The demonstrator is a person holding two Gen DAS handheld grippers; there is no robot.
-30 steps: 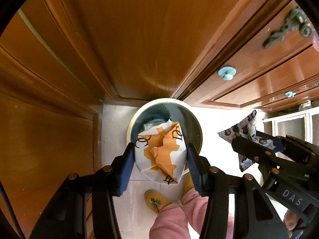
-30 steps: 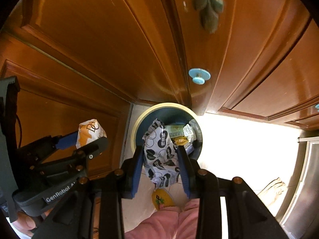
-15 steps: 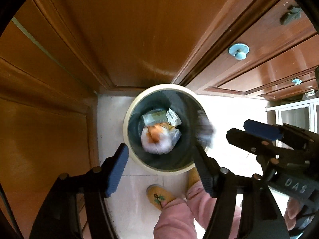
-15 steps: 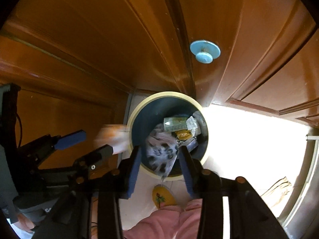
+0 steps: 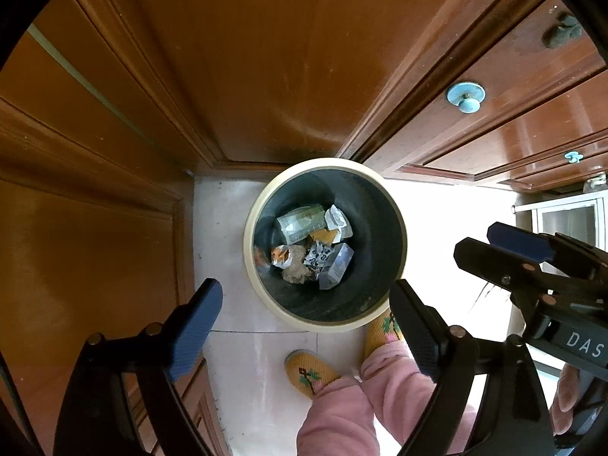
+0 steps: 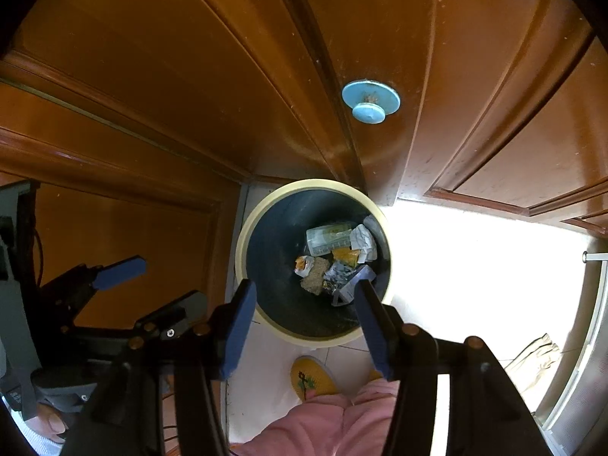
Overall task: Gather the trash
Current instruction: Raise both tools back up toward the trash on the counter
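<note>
Fingers of the left gripper [image 5: 304, 326] and right gripper [image 6: 304, 325] have just been opening; nothing between them.
Lowering further risks knocking the bin [image 5: 395, 269] beneath them.

Pale tiled floor [image 5: 235, 250], cream-rimmed bin [image 5: 250, 266] on it (trash inside), yellow slippers [image 5: 309, 374] beside

Crumpled wrappers [image 5: 311, 247] (orange, patterned, white) heaped at btm of dark cream-rimmed bin [image 5: 266, 296]

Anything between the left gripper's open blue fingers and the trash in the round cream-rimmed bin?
Nothing: left gripper hangs open above cream-rimmed bin; left wrist view shows it.
</note>
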